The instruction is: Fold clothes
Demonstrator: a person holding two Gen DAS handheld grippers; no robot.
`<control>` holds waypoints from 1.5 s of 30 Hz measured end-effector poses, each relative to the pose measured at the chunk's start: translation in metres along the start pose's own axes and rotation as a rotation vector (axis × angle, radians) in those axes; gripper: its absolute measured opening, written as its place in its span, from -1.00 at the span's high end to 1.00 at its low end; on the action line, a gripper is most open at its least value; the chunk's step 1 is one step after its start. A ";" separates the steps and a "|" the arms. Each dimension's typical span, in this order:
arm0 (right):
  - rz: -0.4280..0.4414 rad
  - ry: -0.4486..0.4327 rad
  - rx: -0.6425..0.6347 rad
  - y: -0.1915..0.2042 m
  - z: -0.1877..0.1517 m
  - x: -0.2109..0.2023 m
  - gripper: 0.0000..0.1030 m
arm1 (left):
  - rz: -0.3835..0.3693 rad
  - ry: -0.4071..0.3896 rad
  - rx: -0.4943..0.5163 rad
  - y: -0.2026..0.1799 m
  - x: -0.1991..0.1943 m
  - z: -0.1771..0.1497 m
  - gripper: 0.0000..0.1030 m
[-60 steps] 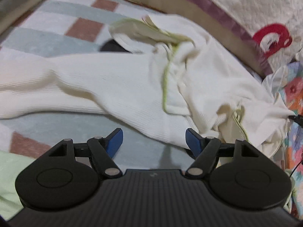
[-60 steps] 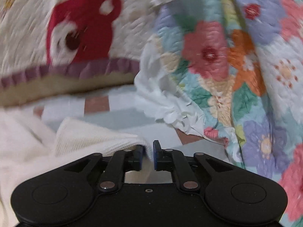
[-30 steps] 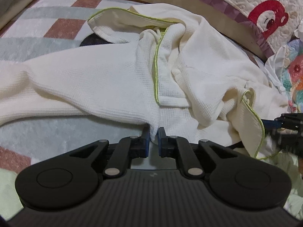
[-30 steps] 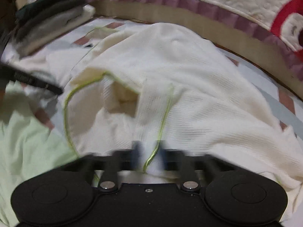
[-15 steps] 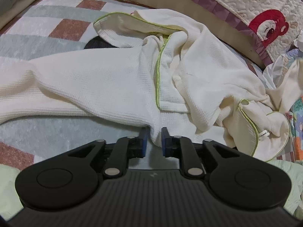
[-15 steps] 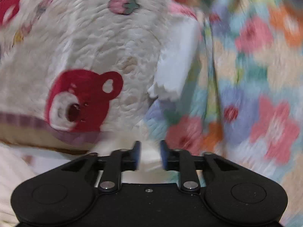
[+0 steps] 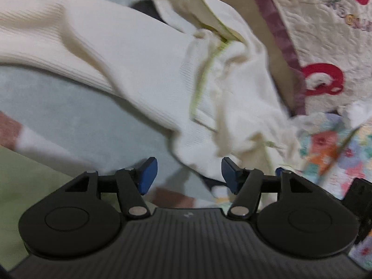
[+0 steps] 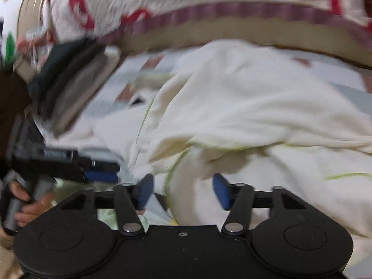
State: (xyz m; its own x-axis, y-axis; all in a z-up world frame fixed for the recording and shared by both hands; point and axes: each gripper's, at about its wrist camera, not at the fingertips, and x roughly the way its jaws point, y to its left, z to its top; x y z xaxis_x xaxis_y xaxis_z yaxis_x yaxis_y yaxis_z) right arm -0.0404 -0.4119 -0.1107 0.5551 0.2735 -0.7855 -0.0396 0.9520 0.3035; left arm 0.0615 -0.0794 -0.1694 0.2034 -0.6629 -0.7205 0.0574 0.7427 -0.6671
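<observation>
A cream waffle-knit garment (image 7: 144, 69) with green trim lies crumpled across the bed, and it also fills the right wrist view (image 8: 244, 107). My left gripper (image 7: 188, 174) hovers at the garment's near edge. Its jaws are opening, and a corner of the cloth reaches between the blue pads (image 7: 148, 174) without being pressed. My right gripper (image 8: 183, 190) is over the green-trimmed hem with its jaws opening. Cloth lies between its pads, which do not press on it. The left gripper (image 8: 100, 174), held by a hand (image 8: 30, 204), shows at the left of the right wrist view.
A checked grey, white and brown blanket (image 7: 58, 107) covers the bed. A stack of folded dark and grey clothes (image 8: 69, 88) sits at the far left. A quilt with a red bear (image 7: 325, 79) and a floral quilt (image 7: 330, 144) border the right. Pale green cloth (image 7: 28, 176) lies near.
Both grippers were shut on the garment's edge a second ago and now stand open, the cloth let go. The right gripper swung toward the quilts and back over the garment.
</observation>
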 end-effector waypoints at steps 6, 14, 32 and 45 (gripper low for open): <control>-0.124 -0.022 -0.081 0.015 0.000 0.035 0.84 | 0.085 -0.103 -0.019 0.015 -0.021 0.006 -0.14; 0.101 0.041 -0.046 -0.006 -0.014 -0.112 0.85 | -0.049 -0.107 -0.179 0.051 -0.037 0.017 -0.20; -0.023 0.146 -0.065 -0.012 -0.047 -0.059 0.83 | -0.138 -0.213 -0.196 0.048 -0.006 0.042 -0.40; 0.564 0.170 0.030 0.047 0.029 -0.133 0.85 | 0.156 -0.519 0.201 -0.036 -0.155 0.081 0.98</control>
State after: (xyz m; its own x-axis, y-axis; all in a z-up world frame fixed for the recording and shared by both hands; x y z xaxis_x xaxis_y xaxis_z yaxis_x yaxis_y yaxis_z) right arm -0.0923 -0.4074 0.0238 0.3144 0.7571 -0.5727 -0.2651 0.6493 0.7129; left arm 0.1072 0.0045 -0.0181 0.6744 -0.4484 -0.5866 0.1624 0.8651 -0.4746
